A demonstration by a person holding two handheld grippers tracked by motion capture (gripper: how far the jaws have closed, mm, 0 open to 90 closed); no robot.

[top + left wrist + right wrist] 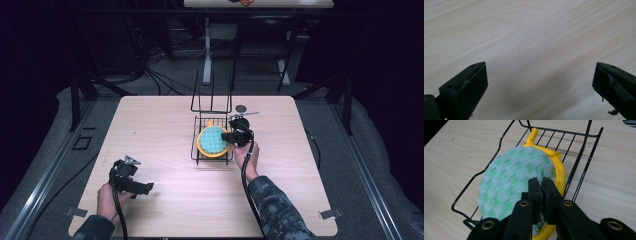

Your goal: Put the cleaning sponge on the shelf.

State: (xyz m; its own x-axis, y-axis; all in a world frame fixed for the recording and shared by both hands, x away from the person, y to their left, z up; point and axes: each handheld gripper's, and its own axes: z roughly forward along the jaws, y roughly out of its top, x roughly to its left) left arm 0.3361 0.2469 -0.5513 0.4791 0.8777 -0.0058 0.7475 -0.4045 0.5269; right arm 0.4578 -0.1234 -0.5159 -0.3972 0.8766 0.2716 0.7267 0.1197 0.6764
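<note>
Green-checked round pad [509, 185] with yellow rim lies in black wire rack [584, 165] on pale wood table [160, 130]. Right gripper [541, 185], held by right hand [248, 154], sits at pad's near edge; jaws pressed together, pinching pad's rim. Left gripper [131, 180] well apart from rack, low over bare tabletop, in left hand [106, 199]; jaws spread wide, nothing between them. Small dark disc [241, 108] lies beyond right gripper.

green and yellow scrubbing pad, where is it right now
The scrubbing pad lies in the black wire rack at the table's middle in the high view, its near edge pinched by the right claw on its right side.
</note>
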